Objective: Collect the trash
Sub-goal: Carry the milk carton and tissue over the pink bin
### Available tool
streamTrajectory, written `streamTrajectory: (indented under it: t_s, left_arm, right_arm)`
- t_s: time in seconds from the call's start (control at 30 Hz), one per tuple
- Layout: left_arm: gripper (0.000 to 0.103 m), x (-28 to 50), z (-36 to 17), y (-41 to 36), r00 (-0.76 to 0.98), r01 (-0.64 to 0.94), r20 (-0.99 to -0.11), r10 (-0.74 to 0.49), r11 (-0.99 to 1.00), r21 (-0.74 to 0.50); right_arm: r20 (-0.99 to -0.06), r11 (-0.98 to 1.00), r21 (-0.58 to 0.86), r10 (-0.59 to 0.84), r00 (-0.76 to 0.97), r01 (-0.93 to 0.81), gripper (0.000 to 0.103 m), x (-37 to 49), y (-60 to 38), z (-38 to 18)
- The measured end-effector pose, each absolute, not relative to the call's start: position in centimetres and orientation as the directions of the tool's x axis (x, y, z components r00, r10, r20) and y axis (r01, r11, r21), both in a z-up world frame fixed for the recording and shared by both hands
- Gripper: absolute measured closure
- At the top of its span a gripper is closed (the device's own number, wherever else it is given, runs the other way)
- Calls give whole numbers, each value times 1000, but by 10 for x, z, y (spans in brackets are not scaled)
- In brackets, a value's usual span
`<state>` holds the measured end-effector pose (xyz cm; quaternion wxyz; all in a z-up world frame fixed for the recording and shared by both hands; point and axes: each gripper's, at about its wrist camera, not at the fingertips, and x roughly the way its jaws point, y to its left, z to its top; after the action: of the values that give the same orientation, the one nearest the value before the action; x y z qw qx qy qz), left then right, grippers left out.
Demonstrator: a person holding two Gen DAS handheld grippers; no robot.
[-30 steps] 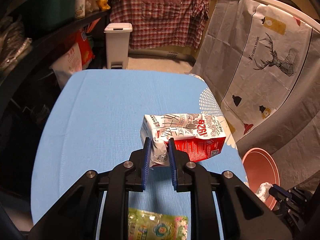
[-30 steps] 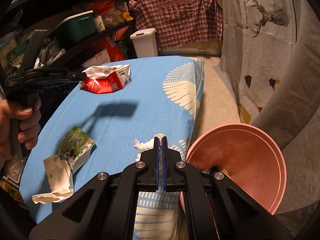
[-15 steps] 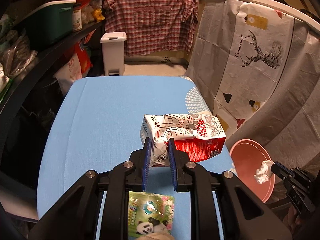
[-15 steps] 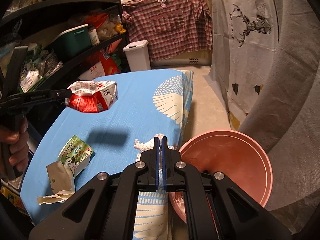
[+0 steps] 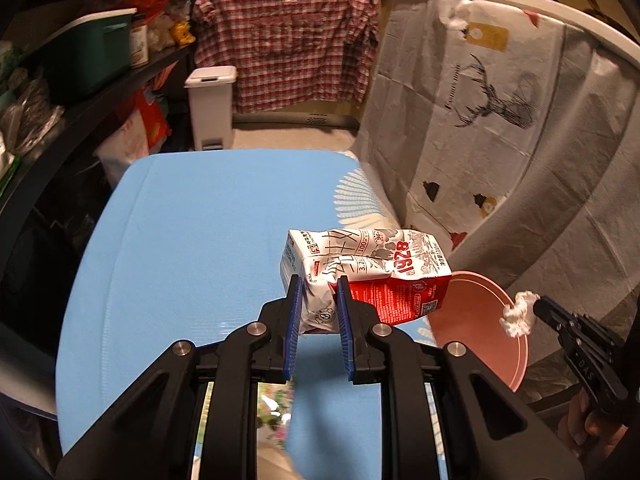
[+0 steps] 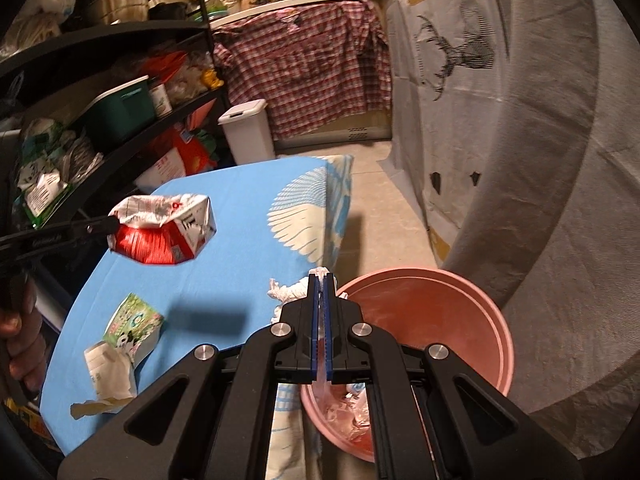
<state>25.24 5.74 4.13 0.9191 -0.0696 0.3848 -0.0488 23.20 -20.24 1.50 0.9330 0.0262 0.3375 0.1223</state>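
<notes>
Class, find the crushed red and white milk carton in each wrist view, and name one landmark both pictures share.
Left wrist view: the milk carton sits centre-right, clamped in the left tool.
Right wrist view: the carton hangs at mid-left above the blue table.
Shared landmark: the pink basin beside the table edge.

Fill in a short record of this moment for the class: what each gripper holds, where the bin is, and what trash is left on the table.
left gripper: shut on crushed milk carton, held clear above the table
right gripper: shut on white crumpled tissue, near the basin's rim
pink basin: on the floor beside the table's edge, some trash already inside
left on table: green panda wrapper, torn paper scrap
step not yet done: neither held item is dropped in the basin
</notes>
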Motion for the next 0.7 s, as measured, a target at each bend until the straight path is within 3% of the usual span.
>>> streamTrajectory:
  t_s: [0.7]
  left_arm:
    - [85,270,12,-42,650,222,-720,-244,967,-127]
  right_arm:
    - [-610,995,97,88,787,-36,101,239,-262,18]
